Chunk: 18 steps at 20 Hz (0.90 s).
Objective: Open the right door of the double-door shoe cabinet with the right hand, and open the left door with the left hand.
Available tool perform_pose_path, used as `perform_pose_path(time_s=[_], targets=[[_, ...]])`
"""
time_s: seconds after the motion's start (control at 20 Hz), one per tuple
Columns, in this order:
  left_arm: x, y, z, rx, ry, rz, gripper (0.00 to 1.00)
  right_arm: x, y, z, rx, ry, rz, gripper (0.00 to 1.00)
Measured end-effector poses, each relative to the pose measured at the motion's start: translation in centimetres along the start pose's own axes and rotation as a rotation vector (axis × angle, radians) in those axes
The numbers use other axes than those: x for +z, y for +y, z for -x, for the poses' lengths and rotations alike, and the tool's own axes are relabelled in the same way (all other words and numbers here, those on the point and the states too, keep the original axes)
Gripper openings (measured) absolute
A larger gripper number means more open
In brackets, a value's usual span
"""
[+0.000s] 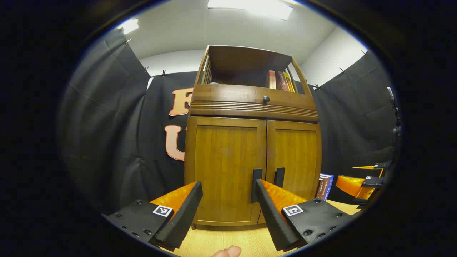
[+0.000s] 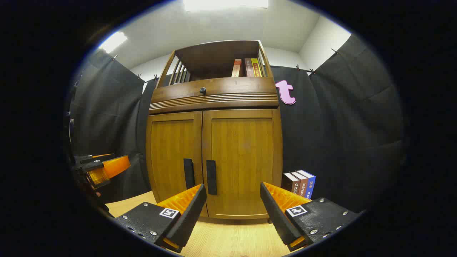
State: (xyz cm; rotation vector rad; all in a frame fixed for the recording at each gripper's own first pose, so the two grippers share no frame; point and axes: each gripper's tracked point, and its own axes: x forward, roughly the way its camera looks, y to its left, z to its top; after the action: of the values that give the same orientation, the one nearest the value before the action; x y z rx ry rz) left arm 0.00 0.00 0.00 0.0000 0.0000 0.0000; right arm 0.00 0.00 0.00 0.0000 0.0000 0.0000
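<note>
Left gripper (image 1: 228,200) spread, empty, aimed level at left door (image 1: 225,171); right gripper (image 2: 232,203) spread, empty, facing right door (image 2: 242,160); brown wooden double-door shoe cabinet (image 2: 214,142) upright on pale wood table (image 2: 228,239), both doors closed, black bar handles (image 2: 211,177) vertical at centre seam; open top shelf holding upright books (image 2: 247,67); more books (image 2: 300,184) standing beside cabinet's right side.

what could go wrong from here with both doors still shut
1. The two door handles sit close together at the seam, so the open right tool may catch the left door's handle.
2. Books stand beside the cabinet's right door; a wide swing might knock them.
</note>
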Motion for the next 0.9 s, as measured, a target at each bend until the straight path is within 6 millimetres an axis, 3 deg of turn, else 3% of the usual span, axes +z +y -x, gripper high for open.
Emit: perform_pose_path(time_s=[0.55, 0.65, 0.9], targets=[[-0.5, 1.0, -0.3, 0.025, 0.014, 0.01, 0.99, 0.2, 0.2, 0.3, 0.004, -0.018, 0.011, 0.94], [-1.1, 0.0, -0.5, 0.004, 0.013, 0.013, 0.94, 0.4, 0.1, 0.0, -0.004, -0.031, 0.016, 0.94], [-1.2, 0.0, -0.9, -0.004, 0.022, 0.017, 0.97, -0.3, 1.2, -0.9, 0.022, -0.016, 0.01, 0.94]])
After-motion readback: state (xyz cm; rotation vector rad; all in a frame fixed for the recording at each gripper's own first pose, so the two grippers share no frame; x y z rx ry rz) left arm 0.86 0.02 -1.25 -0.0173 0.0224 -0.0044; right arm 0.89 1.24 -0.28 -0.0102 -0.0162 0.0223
